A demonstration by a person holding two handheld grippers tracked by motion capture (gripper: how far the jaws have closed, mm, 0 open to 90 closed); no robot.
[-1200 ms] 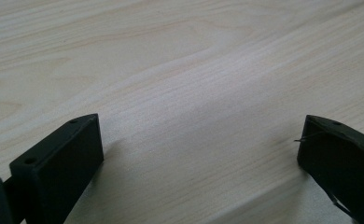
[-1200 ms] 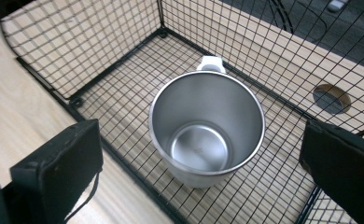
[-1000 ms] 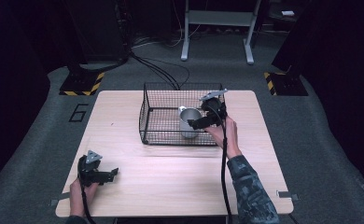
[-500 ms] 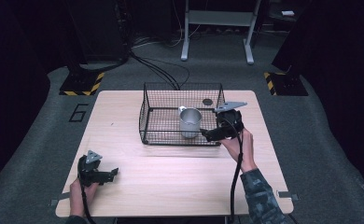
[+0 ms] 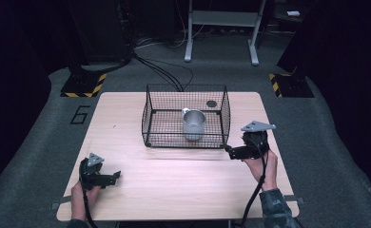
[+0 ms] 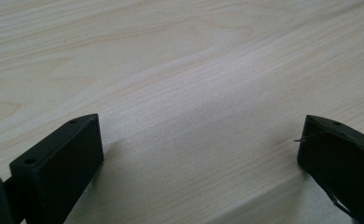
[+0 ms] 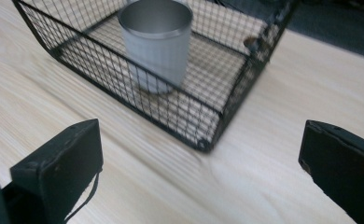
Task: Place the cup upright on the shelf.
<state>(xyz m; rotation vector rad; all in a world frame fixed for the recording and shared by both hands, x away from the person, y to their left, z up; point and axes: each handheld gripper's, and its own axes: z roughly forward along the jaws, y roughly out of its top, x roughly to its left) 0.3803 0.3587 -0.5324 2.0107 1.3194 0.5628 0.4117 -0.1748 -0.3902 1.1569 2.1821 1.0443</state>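
Metal of a dull silver marks the mug (image 5: 193, 124), which is seen in the high view standing upright inside the black wire basket (image 5: 150, 114), toward its near right part, with the handle turned to the far left. The placing is judged to be done, since the mug rests on the basket floor and nothing grips it. The right gripper (image 5: 230, 152) is held just beside the basket's near right corner, apart from the wire; the left gripper (image 5: 115, 175) lies low at the near left of the wooden table (image 5: 174, 180), well apart from the basket. What is left is judged to be little more than bringing the right gripper to rest. A small dark round object (image 5: 211, 103) is seen at the far right of the basket, too small to be identified.

Seen from the left gripper view, the jaws are spread wide over bare table (image 6: 185, 84), with nothing between them. A thin wire at the right jaw is cut off by the frame edge.

Through the right gripper view, the jaws are likewise spread wide and empty, and the basket (image 7: 227, 116) lies ahead with its near corner between them. The mug (image 7: 156, 42) is seen through the mesh, its handle hidden and its rim cut off at the top; the mesh is slightly blurred.
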